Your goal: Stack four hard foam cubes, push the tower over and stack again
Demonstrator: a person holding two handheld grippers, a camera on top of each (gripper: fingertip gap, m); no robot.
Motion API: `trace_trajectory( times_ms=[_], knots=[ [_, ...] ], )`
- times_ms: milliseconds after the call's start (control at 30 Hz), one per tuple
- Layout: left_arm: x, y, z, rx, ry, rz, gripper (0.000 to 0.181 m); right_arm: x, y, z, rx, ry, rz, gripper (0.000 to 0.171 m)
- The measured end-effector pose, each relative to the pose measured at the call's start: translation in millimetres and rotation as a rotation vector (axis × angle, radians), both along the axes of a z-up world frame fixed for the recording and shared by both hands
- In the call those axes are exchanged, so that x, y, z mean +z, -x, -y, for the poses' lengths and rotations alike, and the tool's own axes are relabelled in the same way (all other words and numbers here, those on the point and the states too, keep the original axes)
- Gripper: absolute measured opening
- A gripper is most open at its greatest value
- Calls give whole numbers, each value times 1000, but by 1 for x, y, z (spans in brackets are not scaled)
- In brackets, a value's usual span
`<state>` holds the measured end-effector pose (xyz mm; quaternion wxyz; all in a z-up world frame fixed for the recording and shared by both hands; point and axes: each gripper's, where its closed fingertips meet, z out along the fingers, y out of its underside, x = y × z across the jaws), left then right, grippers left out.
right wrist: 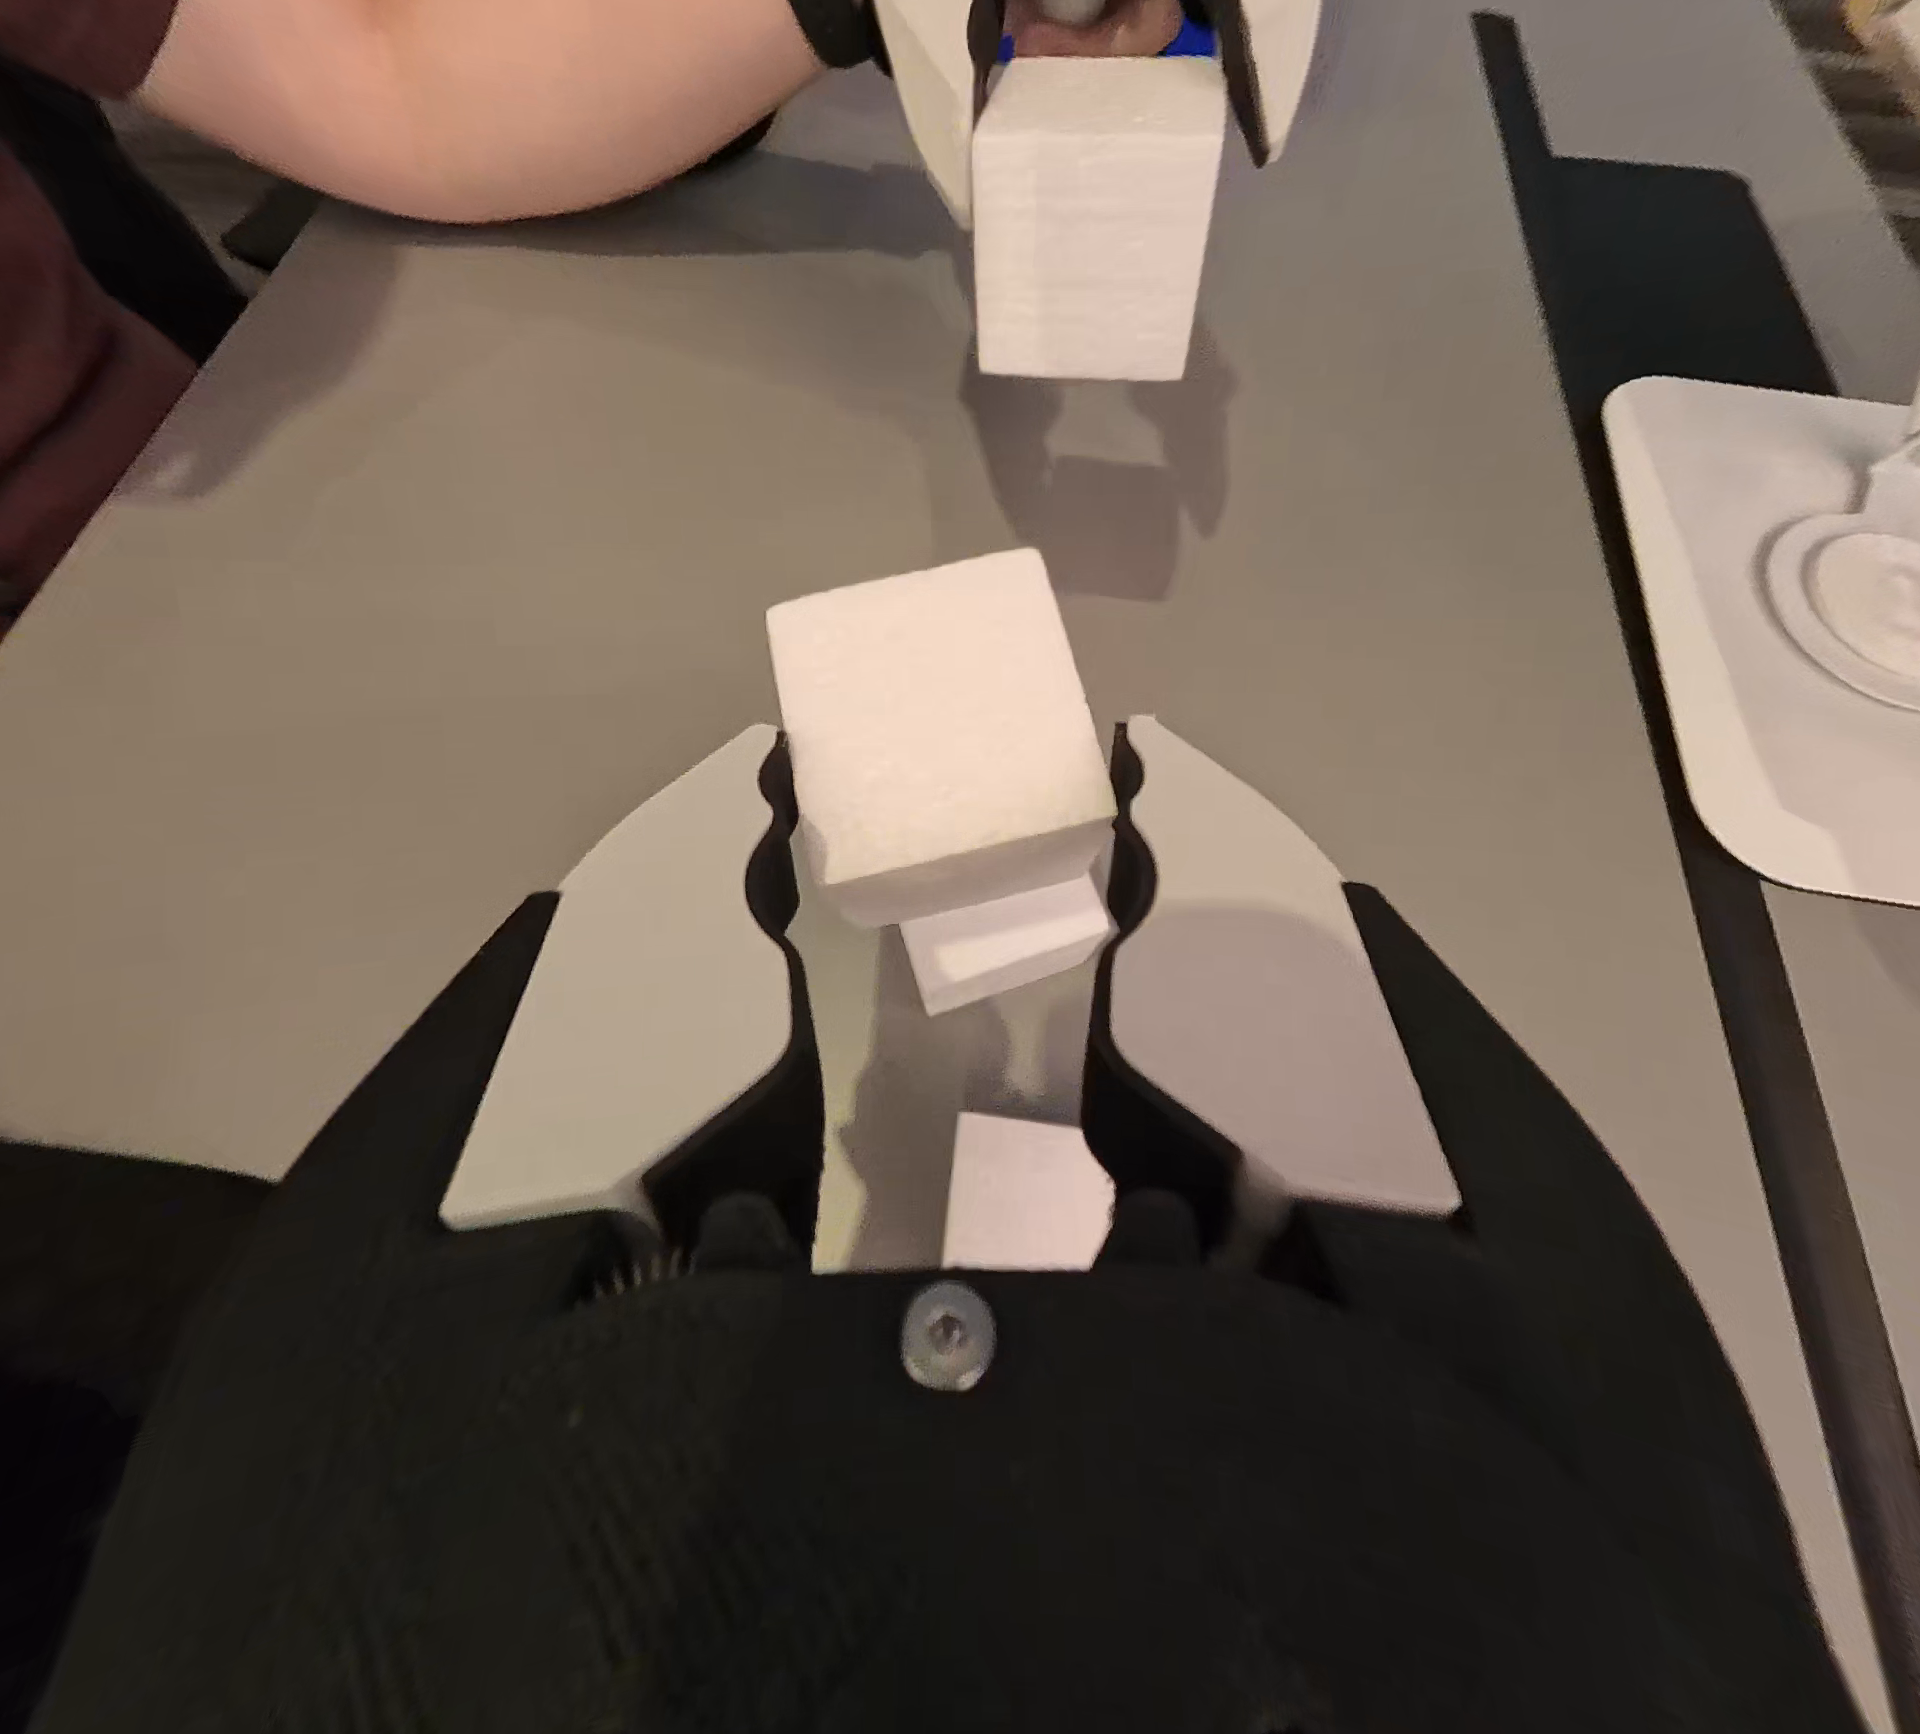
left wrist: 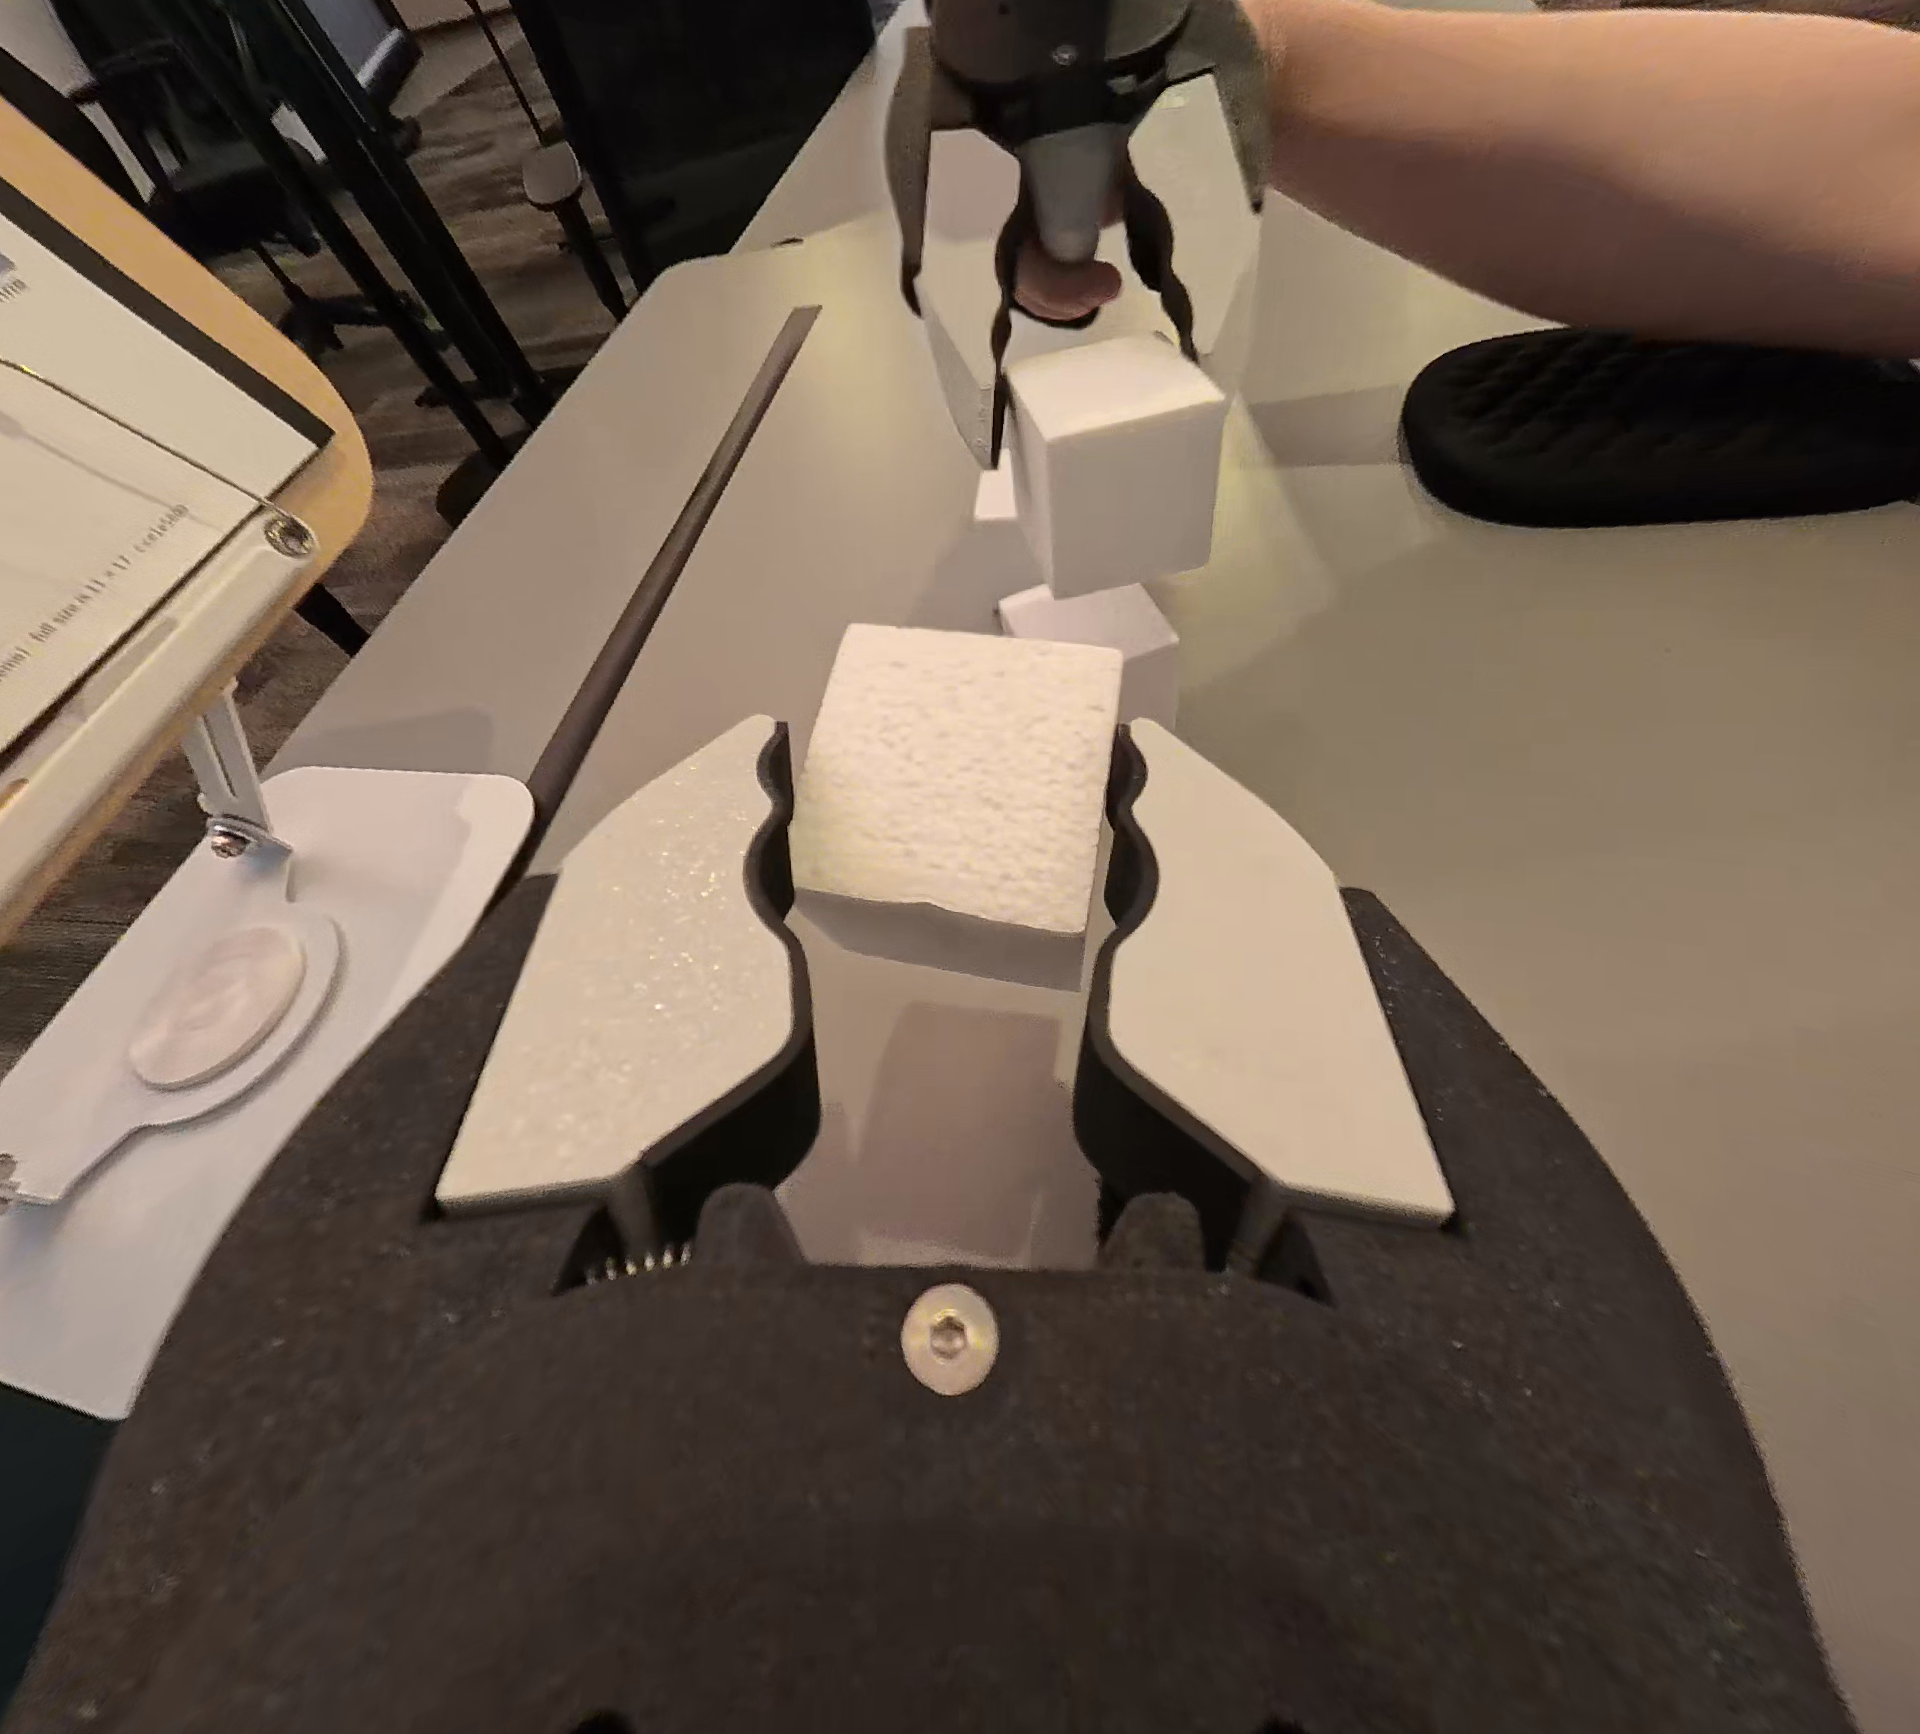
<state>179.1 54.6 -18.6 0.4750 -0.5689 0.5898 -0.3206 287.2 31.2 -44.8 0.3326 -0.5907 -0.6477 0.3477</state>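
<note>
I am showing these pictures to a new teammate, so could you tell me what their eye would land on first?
Most striking are the two white foam cubes held up off the grey table, one by each gripper: the left gripper clamps one cube close to its camera, and the right gripper holds another cube. The right one hangs just above a cube lying below it, and the grippers face each other.

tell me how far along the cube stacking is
Early. Done: one white foam cube sits on the grey table as a base. In hand: the right gripper holds a second white foam cube just above it, and the left gripper holds a third cube in the air. A fourth cube waits on the table. Left: placing all three, the push-over, restacking.
</note>
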Motion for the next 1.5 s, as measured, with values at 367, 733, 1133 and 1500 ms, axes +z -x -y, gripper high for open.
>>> trace_trajectory(
  times_ms=[367,733,1133,1500],
  knots=[
    [6,-9,4,-51,64,82,58,-39,-1,-13,96,30,103,59],
    [53,-53,1,212,189,184,58,-2,-44,-22,-87,23,-78,82],
    [-4,-130,1,396,210,-76,58,-32,-102,-30,-278,38,-59,84],
    [-4,-132,3,401,174,-73,77,-82,-92,-32,-247,109,66,65]
  ],
)
